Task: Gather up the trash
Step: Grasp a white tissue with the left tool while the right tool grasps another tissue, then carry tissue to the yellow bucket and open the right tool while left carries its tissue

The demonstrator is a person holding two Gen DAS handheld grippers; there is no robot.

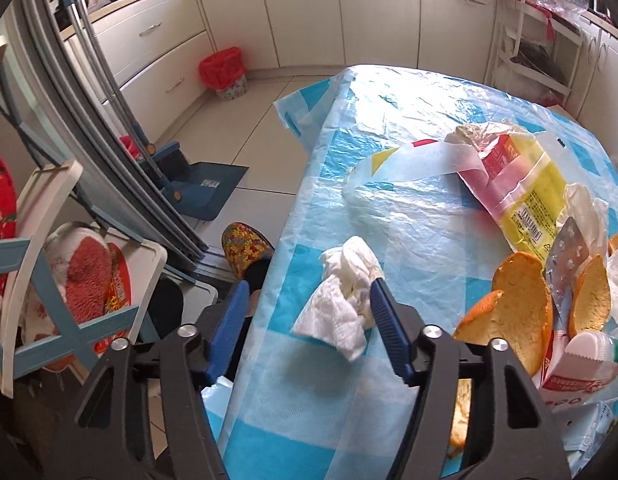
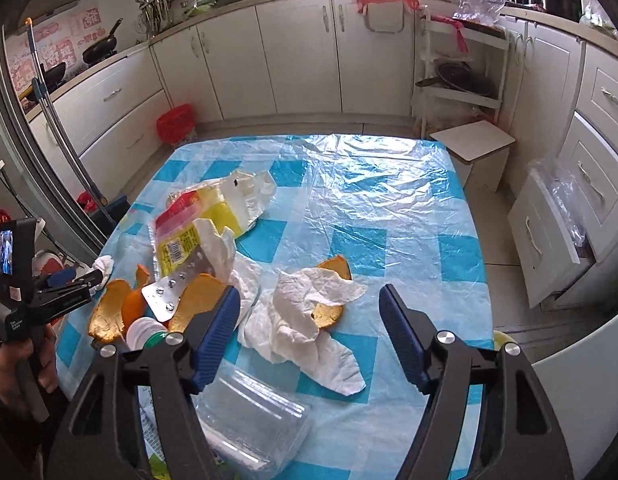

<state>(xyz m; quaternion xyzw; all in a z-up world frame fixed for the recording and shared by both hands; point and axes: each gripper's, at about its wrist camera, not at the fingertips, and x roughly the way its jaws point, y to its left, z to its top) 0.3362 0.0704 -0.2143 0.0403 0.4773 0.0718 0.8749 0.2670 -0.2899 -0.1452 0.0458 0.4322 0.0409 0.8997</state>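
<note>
A crumpled white tissue lies at the left edge of the table, which is covered in a blue-and-white checked plastic cloth. My left gripper is open around the tissue; its right finger is against the tissue and its left finger hangs off the table's edge. My right gripper stands open over a larger spread tissue that covers an orange peel. More trash lies to the left: a yellow-and-pink packet, a blister pack, orange peels and a white-capped bottle.
A clear plastic box sits at the table's near edge. A red-lined bin stands on the floor by the far cabinets. A broom and dustpan lean at the left, a stool and an open drawer are at the right.
</note>
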